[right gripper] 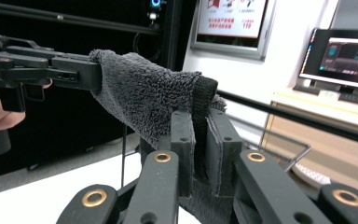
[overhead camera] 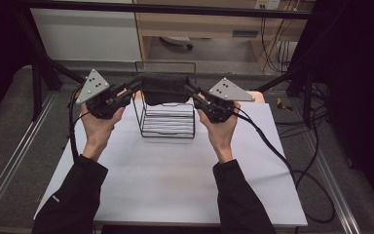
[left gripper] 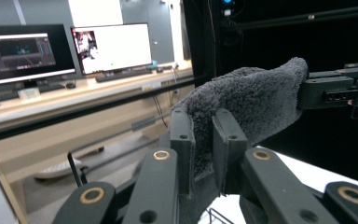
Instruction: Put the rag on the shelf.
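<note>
The left gripper [overhead camera: 137, 87] and right gripper [overhead camera: 187, 89] each clamp one end of a dark grey towel [overhead camera: 164, 88], jaws closed on the fabric. The towel hangs stretched between them above a wire rack [overhead camera: 168, 122], possibly touching its top edge, on the white table [overhead camera: 175, 180].

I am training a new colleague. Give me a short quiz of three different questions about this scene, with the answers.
1. True or false: both grippers are shut on the dark grey towel.
2. What stands on the table under the towel? A) wire basket B) plastic bucket C) cardboard box
3. Fill in: the towel is stretched between the left gripper and the ____ gripper.

Key: 1 true; 2 A, the wire basket; 3 right.
</note>
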A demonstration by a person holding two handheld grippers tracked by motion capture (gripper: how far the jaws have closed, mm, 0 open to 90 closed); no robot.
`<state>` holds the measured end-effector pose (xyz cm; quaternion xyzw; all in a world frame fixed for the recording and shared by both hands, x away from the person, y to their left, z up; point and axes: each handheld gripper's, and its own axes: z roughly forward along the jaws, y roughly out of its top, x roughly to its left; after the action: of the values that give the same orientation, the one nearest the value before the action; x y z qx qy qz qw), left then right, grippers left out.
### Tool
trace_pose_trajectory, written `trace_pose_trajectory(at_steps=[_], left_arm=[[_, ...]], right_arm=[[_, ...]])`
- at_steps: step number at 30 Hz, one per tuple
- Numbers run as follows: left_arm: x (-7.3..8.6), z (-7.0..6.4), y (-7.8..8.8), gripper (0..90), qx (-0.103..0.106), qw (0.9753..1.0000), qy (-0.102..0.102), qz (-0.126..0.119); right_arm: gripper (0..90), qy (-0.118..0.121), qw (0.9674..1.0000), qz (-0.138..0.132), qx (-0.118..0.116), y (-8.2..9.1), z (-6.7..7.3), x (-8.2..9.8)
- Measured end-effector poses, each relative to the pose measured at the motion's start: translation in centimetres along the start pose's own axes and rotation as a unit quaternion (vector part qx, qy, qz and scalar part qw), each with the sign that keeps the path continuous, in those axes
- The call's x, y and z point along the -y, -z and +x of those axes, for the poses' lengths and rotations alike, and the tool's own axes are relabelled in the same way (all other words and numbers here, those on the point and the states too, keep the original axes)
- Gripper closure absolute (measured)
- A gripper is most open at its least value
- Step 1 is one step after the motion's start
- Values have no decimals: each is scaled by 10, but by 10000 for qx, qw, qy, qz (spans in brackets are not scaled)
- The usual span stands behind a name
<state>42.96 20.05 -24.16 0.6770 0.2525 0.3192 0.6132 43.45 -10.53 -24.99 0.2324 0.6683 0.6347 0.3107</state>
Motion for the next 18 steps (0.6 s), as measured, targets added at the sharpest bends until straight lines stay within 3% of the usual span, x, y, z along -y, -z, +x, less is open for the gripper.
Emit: trace_pose_trajectory(at_steps=[8,18], left_arm=[[10,-6,0,789,-17,9995,-16,312],[23,-10,2,772,3,9982,29,601]], right_arm=[[809,5,9992,369,-149,2,-1,8],[681,-92,9955,873,-354,8,-1,13]])
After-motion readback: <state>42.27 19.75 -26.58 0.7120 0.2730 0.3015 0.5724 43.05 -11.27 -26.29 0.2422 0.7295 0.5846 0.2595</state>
